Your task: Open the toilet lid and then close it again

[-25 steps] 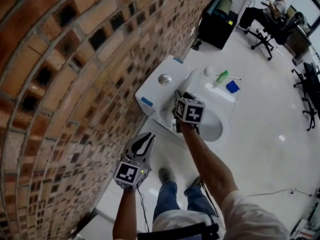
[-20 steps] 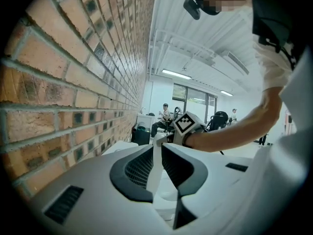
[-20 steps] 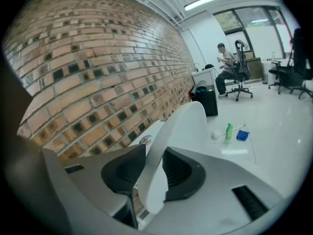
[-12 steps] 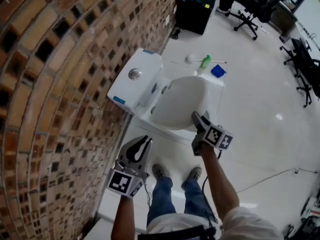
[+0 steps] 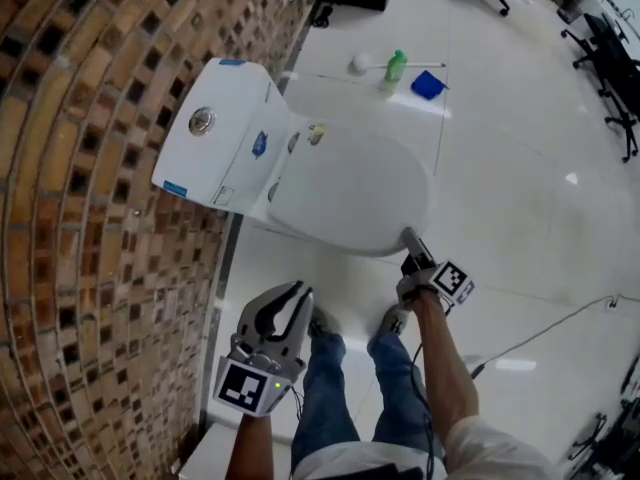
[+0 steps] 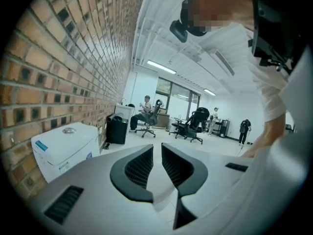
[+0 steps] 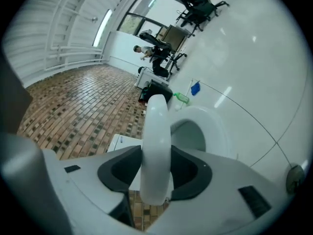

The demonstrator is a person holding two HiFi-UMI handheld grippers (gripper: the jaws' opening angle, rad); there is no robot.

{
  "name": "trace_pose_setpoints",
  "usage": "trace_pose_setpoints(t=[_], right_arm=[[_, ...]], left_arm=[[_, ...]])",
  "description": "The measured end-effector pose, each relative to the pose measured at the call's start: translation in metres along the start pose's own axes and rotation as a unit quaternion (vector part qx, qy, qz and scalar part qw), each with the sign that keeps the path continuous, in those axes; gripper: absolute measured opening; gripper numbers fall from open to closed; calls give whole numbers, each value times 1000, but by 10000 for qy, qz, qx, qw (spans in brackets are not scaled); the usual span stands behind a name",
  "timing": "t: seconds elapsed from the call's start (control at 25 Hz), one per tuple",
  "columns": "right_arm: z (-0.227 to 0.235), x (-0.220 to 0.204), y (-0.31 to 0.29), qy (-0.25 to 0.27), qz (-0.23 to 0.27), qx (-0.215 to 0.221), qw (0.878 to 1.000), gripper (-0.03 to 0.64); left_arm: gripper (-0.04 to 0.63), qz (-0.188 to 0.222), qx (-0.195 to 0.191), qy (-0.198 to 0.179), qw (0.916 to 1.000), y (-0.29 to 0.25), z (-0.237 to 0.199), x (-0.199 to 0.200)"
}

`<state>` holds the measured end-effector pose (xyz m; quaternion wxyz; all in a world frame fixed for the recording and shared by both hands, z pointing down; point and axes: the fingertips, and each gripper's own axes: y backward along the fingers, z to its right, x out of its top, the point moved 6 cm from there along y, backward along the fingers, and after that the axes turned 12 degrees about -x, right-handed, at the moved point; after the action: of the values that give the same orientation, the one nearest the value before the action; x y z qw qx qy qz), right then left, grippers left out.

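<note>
No text, brand or number is legible.

Tank [image 5: 215, 118]:
- Corner sticker [image 5: 176, 189], blue, at the near corner of the top. Print too small to read.
- Edge sticker [image 5: 232, 62], blue, at the far edge of the top. Unreadable.
- Front sticker [image 5: 259, 144], blue, on the front face. Unreadable.
- White label [image 5: 225, 196], at the near end of the front face. Unreadable.

Left cube [image 5: 245, 386] and right cube [image 5: 452, 281]: black-and-white square markers, pattern only, no characters.

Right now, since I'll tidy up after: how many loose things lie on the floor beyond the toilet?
3: a white brush, a green bottle right beside it, and a blue item just right of that. The toilet may hide others.
</note>
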<state>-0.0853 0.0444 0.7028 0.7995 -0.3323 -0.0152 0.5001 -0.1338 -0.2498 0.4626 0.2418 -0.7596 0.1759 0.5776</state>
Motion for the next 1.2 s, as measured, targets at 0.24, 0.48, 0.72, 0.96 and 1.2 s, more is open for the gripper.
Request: trace_pose_setpoints(t=[0.24, 0.48, 0.72, 0.96, 1.2], right_arm=[[49, -8, -22, -476, -216, 272, 9983, 186], [83, -19, -29, -679, -364, -879, 9931, 209], [91, -16, -29, -286, -461, -1444, 9880, 218], [10, 19, 26, 1820, -123, -545, 9817, 218], [-135, 51, 149, 4946, 537, 946, 8623, 218]], left_arm=[[46, -127, 31, 107, 9999, -29, 15, -22], [46, -157, 112, 112, 9998, -44, 26, -22], [46, -234, 100, 68, 9997, -56, 31, -22], [46, -194, 13, 67, 9998, -58, 37, -2], [46, -162, -211, -133, 9996, -43, 56, 53]])
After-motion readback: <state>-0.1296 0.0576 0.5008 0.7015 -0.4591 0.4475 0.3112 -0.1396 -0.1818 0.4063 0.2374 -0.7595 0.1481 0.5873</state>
